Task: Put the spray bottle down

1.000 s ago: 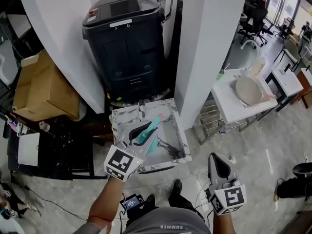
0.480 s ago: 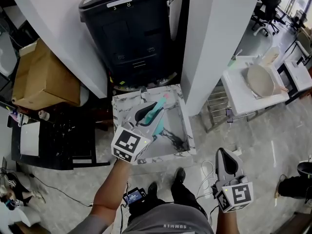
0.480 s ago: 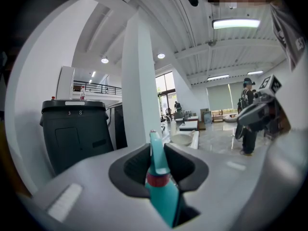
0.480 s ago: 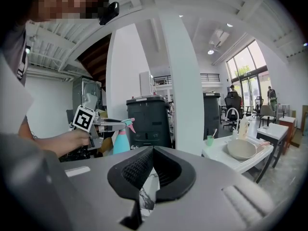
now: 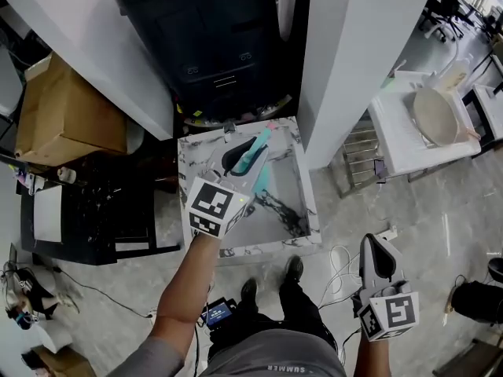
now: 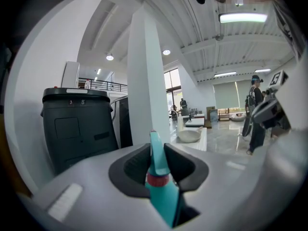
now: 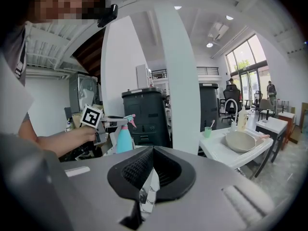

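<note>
Spray bottle (image 5: pixel 256 168) pinched at neck in left gripper (image 5: pixel 238 154), upright over marble table (image 5: pixel 306 214) between white pillars (image 5: pixel 354 53), nozzle pointing far, right gripper (image 5: pixel 380 251) pressed together over open floor (image 5: pixel 440 210) near right.

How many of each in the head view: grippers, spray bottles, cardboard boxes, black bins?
Grippers: 2 (left gripper, right gripper)
Spray bottles: 1 (teal spray bottle, clamped in the left gripper)
Cardboard boxes: 1 (cardboard box)
Black bins: 1 (black bin)
Total: 5
</note>
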The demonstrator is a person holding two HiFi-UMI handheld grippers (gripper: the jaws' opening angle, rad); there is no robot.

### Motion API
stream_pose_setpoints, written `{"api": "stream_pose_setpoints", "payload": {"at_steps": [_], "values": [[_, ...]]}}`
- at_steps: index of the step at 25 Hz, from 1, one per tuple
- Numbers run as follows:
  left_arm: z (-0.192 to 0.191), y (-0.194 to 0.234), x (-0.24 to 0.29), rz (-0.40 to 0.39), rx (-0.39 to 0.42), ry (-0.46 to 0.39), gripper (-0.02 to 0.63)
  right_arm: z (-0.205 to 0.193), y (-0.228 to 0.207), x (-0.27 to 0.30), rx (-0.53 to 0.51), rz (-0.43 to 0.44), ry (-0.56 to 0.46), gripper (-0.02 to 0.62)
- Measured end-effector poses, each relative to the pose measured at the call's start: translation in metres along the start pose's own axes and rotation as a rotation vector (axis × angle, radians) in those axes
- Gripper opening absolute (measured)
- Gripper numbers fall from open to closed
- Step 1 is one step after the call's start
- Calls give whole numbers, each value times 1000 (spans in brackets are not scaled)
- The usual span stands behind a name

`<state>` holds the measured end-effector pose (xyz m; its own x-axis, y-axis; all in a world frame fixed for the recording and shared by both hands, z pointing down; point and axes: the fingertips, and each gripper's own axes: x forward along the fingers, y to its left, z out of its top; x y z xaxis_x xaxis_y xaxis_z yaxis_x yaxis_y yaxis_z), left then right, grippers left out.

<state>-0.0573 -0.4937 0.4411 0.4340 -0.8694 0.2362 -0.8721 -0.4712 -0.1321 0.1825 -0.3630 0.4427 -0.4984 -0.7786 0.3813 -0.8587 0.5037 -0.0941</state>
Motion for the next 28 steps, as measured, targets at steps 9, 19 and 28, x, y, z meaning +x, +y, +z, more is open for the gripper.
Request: {"api": "stream_pose_setpoints", "payload": {"at_steps": [9, 19, 28], "values": [[-46, 30, 47, 45, -27, 49, 84, -17, -18, 30, 13, 3, 31, 2], [-93, 45, 102, 71, -55, 74, 84, -41, -33, 58, 22, 2, 75, 2], [-120, 48, 142, 97, -67, 81, 84, -65, -46, 70, 36, -1, 117, 2]]}}
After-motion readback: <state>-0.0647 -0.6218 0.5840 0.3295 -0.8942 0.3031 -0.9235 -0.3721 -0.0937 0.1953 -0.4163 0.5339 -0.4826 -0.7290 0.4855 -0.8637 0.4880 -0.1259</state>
